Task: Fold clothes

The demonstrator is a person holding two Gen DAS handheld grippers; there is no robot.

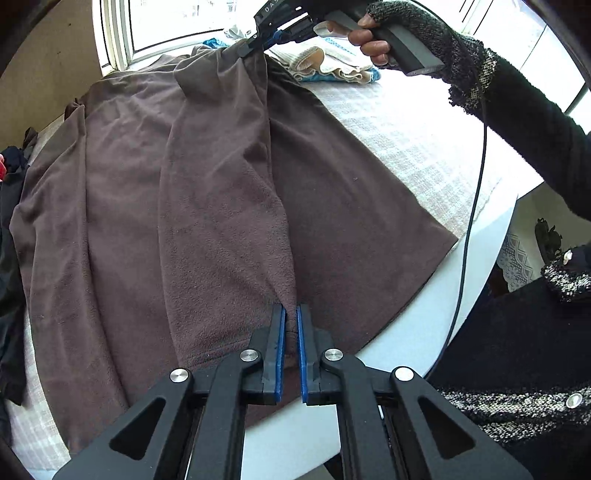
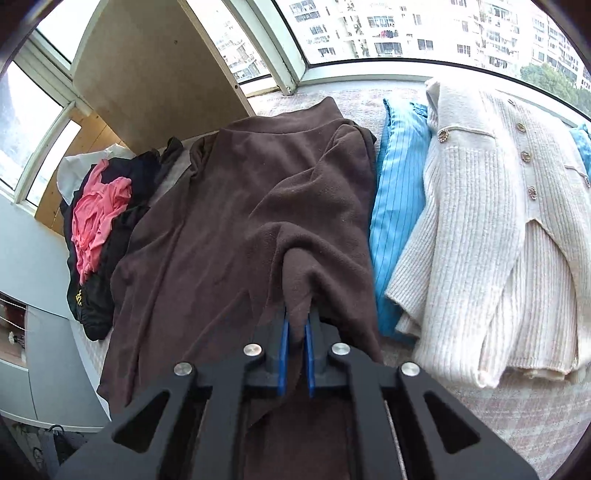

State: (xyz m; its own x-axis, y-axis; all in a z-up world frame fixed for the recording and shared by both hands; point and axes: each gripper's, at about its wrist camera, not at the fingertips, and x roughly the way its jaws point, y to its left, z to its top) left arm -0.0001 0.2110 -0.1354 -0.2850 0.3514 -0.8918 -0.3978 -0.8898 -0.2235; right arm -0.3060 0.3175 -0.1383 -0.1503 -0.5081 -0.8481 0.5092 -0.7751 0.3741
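With the left gripper and right gripper each pinching an end of one edge of the brown fleece garment spread beside the cream cardigan, keep that edge taut and level while folding it across.

Setting: a home, a glazed balcony or sunroom used for laundry.
- Wraparound windows with pale frames; high-rise apartment blocks outside.
- Surface under a pale checked cloth, carrying household clothing: brown fleece garment spread out, cream ribbed cardigan with decorative buttons, blue striped garment beneath it.
- Unsorted heap of pink and black clothes at the surface's edge.
- Plain board panel leaning against the window frames.
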